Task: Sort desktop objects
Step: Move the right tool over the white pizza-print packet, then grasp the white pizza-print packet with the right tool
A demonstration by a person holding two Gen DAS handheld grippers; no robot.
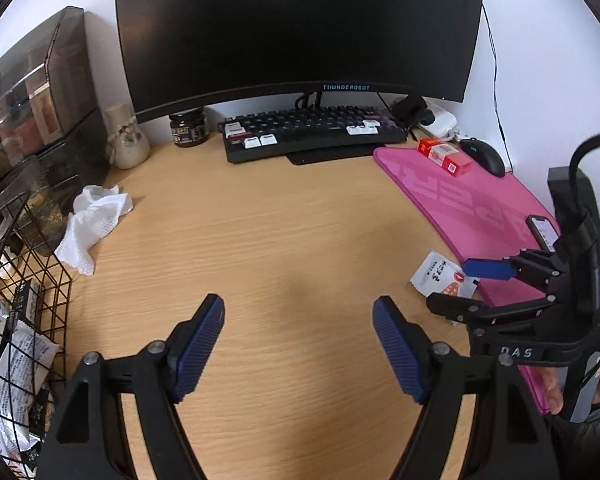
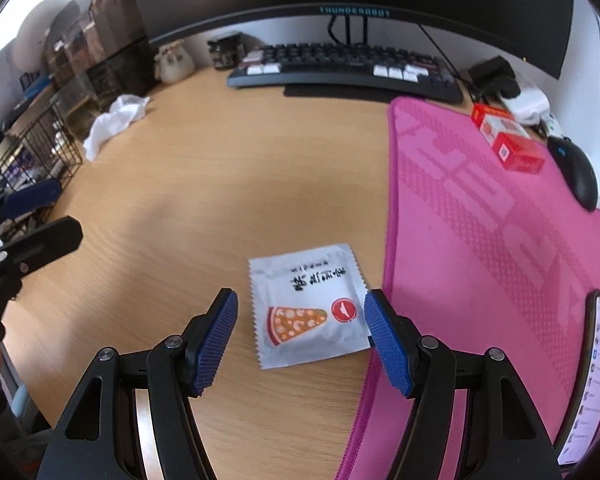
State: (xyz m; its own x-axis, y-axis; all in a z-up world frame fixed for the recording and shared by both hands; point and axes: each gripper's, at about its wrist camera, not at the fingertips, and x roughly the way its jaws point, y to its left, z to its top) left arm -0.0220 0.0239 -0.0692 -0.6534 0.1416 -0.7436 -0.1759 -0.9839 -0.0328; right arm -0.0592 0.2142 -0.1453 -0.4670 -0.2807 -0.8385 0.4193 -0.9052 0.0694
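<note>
Jaws on both my grippers stand spread with nothing between the pads. My right gripper hangs tilted down over a white sauce packet with a pizza slice printed on it; the packet lies flat on the wooden desk, between the two blue pads as my camera sees it, its right edge just beside the pink mat. I cannot tell whether the pads touch it. My left gripper hangs over bare desk, well to the left of the packet. On the mat lie a red box near the far end and a phone with its screen lit at the near right edge. A black mouse sits just beside the box. At the left a crumpled tissue lies near a wire basket that holds more packets. Farther back a keyboard sits under a dark monitor, with a small jar and a pale vase to its left.
</note>
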